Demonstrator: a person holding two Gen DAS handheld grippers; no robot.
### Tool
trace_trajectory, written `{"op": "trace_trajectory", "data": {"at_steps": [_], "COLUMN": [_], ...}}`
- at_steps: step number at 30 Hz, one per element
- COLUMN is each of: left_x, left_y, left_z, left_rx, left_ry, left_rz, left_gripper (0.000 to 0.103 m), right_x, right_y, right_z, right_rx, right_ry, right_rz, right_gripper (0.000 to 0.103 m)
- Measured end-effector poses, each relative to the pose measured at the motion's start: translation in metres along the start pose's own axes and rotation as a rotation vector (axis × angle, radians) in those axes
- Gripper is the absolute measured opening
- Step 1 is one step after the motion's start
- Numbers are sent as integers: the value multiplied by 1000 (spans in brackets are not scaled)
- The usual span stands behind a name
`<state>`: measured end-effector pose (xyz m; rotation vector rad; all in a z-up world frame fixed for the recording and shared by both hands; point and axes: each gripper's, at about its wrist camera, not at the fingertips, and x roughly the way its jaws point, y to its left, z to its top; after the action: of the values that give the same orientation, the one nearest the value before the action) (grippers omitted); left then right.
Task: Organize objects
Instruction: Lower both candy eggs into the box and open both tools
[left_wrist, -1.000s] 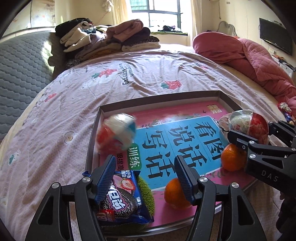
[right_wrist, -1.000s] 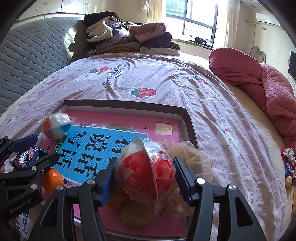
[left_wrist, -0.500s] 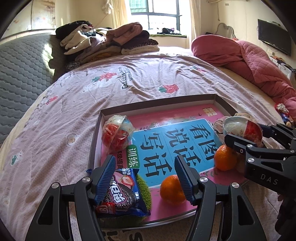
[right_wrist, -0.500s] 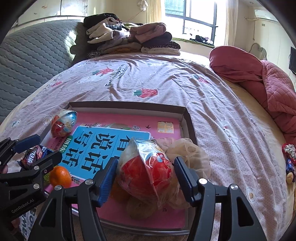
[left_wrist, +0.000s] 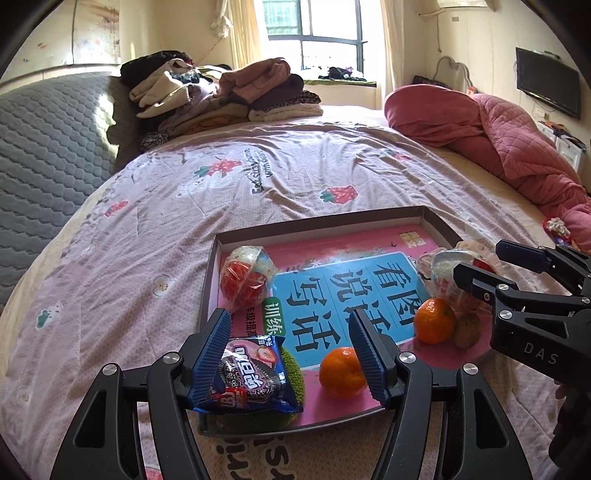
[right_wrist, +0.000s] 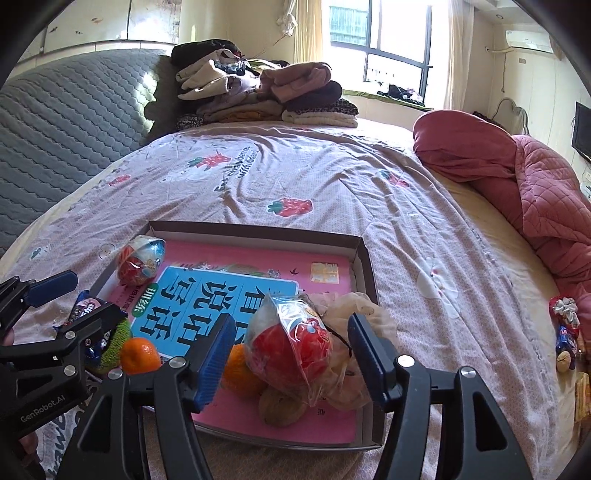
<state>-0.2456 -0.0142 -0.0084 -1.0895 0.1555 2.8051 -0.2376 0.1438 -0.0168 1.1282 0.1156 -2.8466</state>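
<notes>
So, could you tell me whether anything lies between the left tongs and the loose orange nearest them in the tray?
Nothing visible does. The left tongs hang open above the near edge of the tray, and the orange lies just inside their right finger. The cookie packet sits off to the left, on the green scrubber, not across that path.

Far ahead of the tongs, a heap of folded clothes (left_wrist: 225, 92) sits at the head of the bed, against a grey quilted headboard (left_wrist: 48, 147) off to the left. A red quilt (right_wrist: 517, 184) lies bunched to the right, a wall television (left_wrist: 548, 86) above it.
</notes>
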Motion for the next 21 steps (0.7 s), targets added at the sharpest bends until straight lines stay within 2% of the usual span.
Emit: {"op": "trace_trajectory", "data": {"at_steps": [21], "left_x": [-66], "left_y": [7], "left_z": [7], "left_rx": [-35], "left_ry": [-101], "left_rz": [-3], "left_gripper": [74], "right_x": [-57], "right_y": [8], "right_z": [12], "right_rx": [-7], "right_ry": [-91], "right_rz": [15], "right_gripper": [67]}}
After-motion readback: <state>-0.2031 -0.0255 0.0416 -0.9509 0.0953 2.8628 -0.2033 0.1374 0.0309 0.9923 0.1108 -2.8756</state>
